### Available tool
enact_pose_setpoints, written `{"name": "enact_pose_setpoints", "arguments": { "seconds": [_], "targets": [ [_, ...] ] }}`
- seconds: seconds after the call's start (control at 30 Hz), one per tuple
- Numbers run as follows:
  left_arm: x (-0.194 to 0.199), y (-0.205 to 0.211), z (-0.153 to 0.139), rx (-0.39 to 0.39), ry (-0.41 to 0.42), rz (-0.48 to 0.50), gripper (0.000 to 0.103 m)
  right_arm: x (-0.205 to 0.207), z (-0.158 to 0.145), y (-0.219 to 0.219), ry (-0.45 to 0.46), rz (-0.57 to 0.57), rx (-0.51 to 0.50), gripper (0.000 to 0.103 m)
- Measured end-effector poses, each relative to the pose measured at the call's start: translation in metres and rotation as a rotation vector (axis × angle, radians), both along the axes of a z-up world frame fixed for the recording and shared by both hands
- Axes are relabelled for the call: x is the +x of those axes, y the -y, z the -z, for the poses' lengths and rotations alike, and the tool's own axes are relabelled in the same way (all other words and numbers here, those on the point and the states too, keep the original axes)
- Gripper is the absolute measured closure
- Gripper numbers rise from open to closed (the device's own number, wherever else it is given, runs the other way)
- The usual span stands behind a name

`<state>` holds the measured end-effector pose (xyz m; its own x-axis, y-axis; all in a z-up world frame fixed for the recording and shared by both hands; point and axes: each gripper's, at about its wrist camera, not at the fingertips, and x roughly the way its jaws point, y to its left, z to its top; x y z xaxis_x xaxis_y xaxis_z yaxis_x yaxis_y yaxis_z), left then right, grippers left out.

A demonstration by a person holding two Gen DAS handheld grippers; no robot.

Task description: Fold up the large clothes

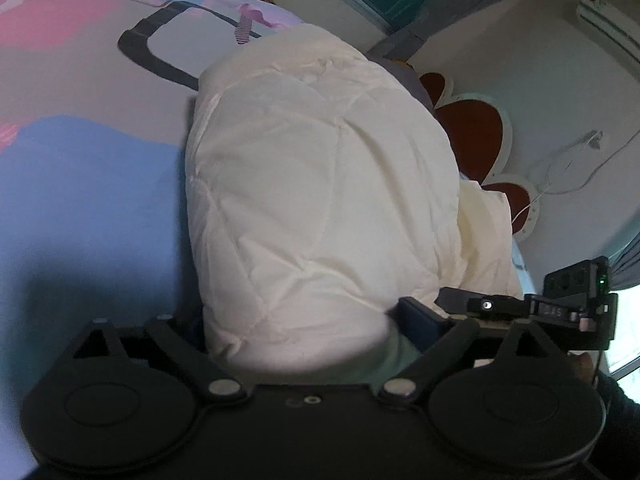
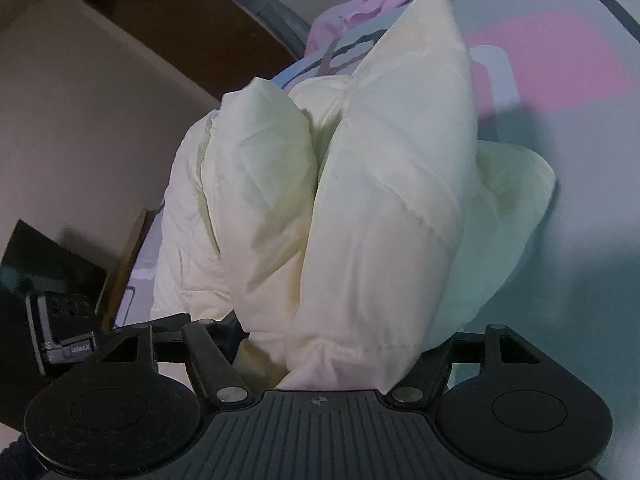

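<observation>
- A cream-white quilted padded garment (image 1: 320, 200) fills the centre of the left wrist view, bunched into a tall mound that rises from the lower middle toward the upper middle of the frame.
- It lies over a bed sheet printed with pink, blue and grey blocks (image 1: 80, 140), which covers the left half of that view.
- The left gripper (image 1: 304, 320) sits at the bottom centre; its jaws stand wide with the garment's lower edge bulging between them, and the cloth hides the fingertips, so I cannot tell whether they press on it.
- At the lower right of this view the other black gripper's body (image 1: 576, 300) shows just beside the garment.
- In the right wrist view the same garment (image 2: 360, 200) stands in several puffy folds through the centre, with the bed sheet (image 2: 560, 80) at the right and upper right.
- The right gripper (image 2: 332, 344) is at the bottom centre, its jaws partly apart with a thick bundle of the fabric gathered between them; the contact itself is hidden by cloth.
- A brown wooden door (image 2: 180, 12) shows at the upper left of this view.
- A red flower-shaped wall decoration with white edging (image 1: 476, 128) sits at the right in the left wrist view.
</observation>
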<state>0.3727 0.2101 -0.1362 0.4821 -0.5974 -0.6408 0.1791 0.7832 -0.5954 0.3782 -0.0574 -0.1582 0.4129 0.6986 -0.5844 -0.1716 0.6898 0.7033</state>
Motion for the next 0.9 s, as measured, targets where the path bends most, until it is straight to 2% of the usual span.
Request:
{"name": "enact_pose_setpoints", "arguments": {
  "seconds": [0.13, 0.27, 0.33, 0.4, 0.43, 0.5, 0.57, 0.67, 0.73, 0.9],
  "targets": [
    [-0.004, -0.015, -0.027, 0.105, 0.074, -0.02, 0.015, -0.029, -0.033, 0.023, 0.089, 0.071, -0.116, 0.035],
    [-0.009, -0.049, -0.055, 0.148, 0.165, -0.11, 0.025, -0.046, -0.077, 0.037, 0.242, 0.17, -0.247, 0.036],
    [0.002, -0.049, -0.063, 0.161, 0.205, -0.117, 0.035, -0.043, -0.102, 0.023, 0.329, 0.15, -0.29, 0.036],
    [0.016, -0.035, -0.069, 0.186, 0.234, -0.092, 0.038, -0.032, -0.112, 0.002, 0.378, 0.095, -0.35, 0.05],
    [0.024, -0.025, -0.071, 0.208, 0.258, -0.08, 0.04, -0.023, -0.112, -0.013, 0.375, 0.06, -0.376, 0.053],
    [0.033, -0.008, -0.071, 0.216, 0.275, -0.059, 0.04, -0.007, -0.104, -0.045, 0.371, 0.009, -0.435, 0.068],
    [0.046, 0.01, -0.069, 0.195, 0.272, -0.017, 0.042, 0.001, -0.085, -0.058, 0.337, -0.001, -0.511, 0.068],
    [0.055, 0.041, -0.064, 0.255, 0.285, 0.063, 0.042, 0.012, -0.054, -0.051, 0.238, 0.026, -0.576, 0.071],
    [0.055, 0.058, -0.059, 0.294, 0.283, 0.112, 0.042, 0.01, -0.04, -0.046, 0.211, 0.036, -0.608, 0.071],
    [0.062, 0.083, -0.042, 0.382, 0.252, 0.169, 0.04, 0.002, -0.013, -0.017, 0.148, 0.12, -0.536, 0.071]
  ]
}}
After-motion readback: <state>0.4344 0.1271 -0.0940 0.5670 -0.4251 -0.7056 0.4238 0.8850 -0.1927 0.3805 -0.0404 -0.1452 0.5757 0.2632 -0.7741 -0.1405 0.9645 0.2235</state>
